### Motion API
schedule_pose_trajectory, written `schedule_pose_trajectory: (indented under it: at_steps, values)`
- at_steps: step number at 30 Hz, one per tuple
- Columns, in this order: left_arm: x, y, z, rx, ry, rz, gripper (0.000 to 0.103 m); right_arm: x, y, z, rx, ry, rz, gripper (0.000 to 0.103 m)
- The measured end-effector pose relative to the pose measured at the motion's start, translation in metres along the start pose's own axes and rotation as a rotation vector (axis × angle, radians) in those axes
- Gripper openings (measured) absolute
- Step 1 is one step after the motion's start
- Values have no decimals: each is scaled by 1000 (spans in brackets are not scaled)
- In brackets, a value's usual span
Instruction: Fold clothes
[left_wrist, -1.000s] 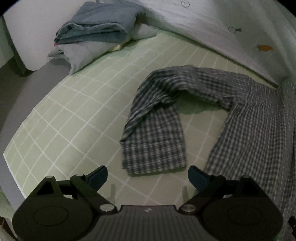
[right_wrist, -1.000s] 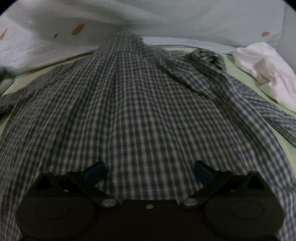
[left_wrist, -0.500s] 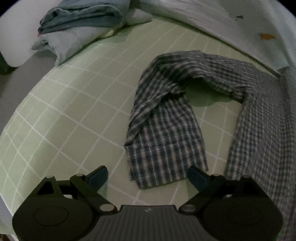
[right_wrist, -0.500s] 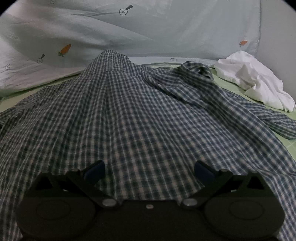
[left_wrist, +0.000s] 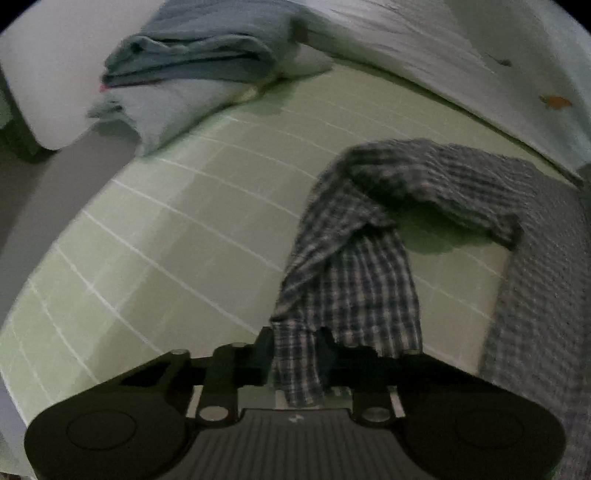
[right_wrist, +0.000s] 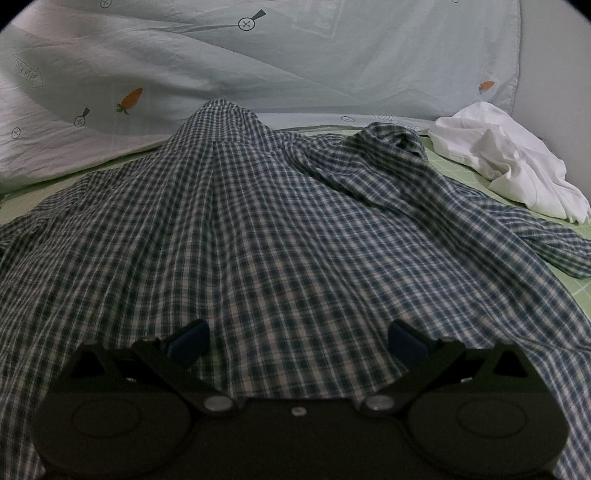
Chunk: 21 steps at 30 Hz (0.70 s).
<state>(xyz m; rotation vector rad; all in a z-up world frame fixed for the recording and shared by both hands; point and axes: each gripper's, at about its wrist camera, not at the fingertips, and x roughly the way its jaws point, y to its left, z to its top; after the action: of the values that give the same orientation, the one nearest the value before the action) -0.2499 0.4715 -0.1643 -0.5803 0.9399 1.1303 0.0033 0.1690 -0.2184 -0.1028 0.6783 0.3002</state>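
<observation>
A blue-and-white checked shirt (right_wrist: 258, 240) lies spread on the green grid bed sheet (left_wrist: 166, 229). Its sleeve (left_wrist: 351, 273) bends out from the body and runs down toward me in the left wrist view. My left gripper (left_wrist: 295, 350) is closing its jaws, and the cuff end of that sleeve sits pinched between the dark fingers (left_wrist: 264, 350). My right gripper (right_wrist: 297, 338) hovers open over the lower part of the shirt's body, with only flat cloth beneath its blue pads (right_wrist: 188, 338). The collar (right_wrist: 395, 140) lies at the far right.
A folded blue-grey stack of clothes (left_wrist: 192, 55) rests on a pale cloth at the far left corner. A light quilt with carrot prints (right_wrist: 258, 62) runs along the back. A crumpled white garment (right_wrist: 509, 162) lies at the far right. The bed's edge (left_wrist: 48, 192) drops off at left.
My left gripper moved forward and down to the sleeve's cuff and went from wide open to closed around it. The right gripper stayed open, tilting up a little.
</observation>
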Motion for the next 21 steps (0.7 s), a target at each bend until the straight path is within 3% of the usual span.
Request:
schedule_pose_trajectory:
  at_steps: [1, 6, 10, 13, 15, 21]
  values:
    - [1, 1, 4, 17, -18, 45, 18, 0, 0, 0, 0, 0, 0, 103]
    - [-20, 12, 30, 53, -184, 213, 15, 0, 0, 0, 0, 0, 0, 103]
    - [-52, 0, 31, 157, -351, 268, 15, 1, 0, 1, 0, 0, 1, 103]
    - [-69, -26, 16, 315, -428, 252, 15, 1, 0, 1, 1, 0, 1, 103]
    - [-71, -47, -2, 415, -425, 173, 15, 1, 0, 1, 2, 0, 0, 103]
    - [-59, -110, -60, 715, -266, -64, 18, 1, 1, 2, 1, 1, 1, 103]
